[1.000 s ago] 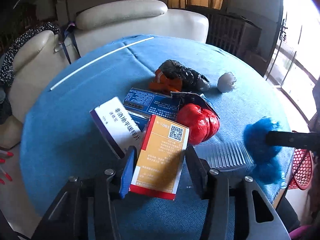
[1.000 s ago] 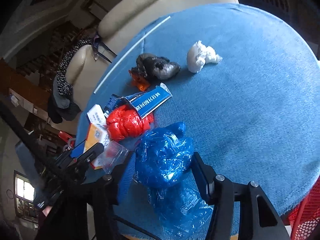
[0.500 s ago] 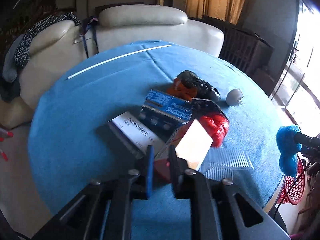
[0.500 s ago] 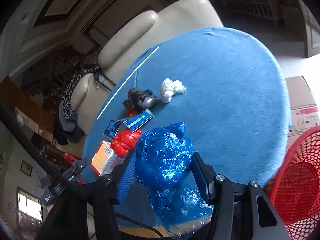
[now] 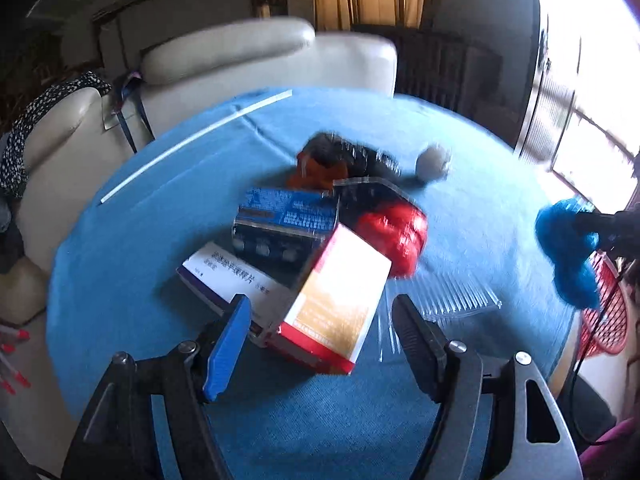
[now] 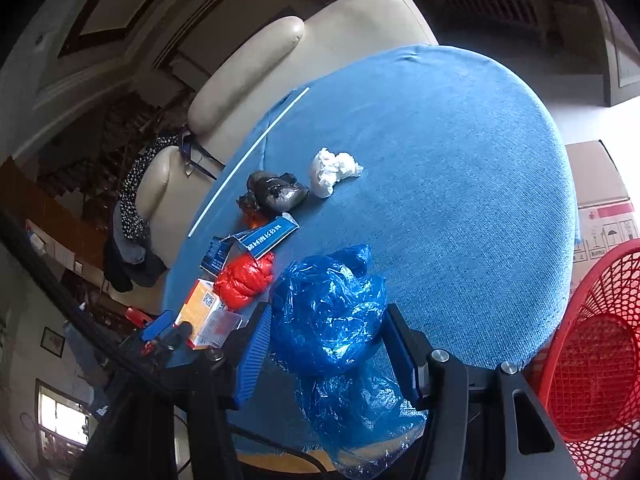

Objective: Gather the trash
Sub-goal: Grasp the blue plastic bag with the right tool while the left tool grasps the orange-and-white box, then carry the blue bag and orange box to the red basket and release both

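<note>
My left gripper [image 5: 320, 336] is open, its jaws on either side of an orange and white box [image 5: 340, 300] that lies tilted on a white box [image 5: 228, 276] on the blue round table [image 5: 160, 220]. Behind them lie a blue box [image 5: 288, 212], a red bag [image 5: 392, 232], a black bag [image 5: 348, 156] and a white paper wad [image 5: 434, 162]. My right gripper [image 6: 324, 344] is shut on a crumpled blue plastic bag [image 6: 328, 316], held above the table's edge, next to a red mesh basket [image 6: 600, 360].
A clear ridged plastic sheet [image 5: 444, 296] lies right of the boxes. A white strip [image 5: 192, 144] lies across the far left of the table. A cream sofa [image 5: 224, 64] stands behind the table. A cardboard box [image 6: 600, 208] sits on the floor.
My left gripper was closed on the orange box half a second ago and has since opened; the box rests on the pile. My right gripper carried the blue bag towards the red basket.
</note>
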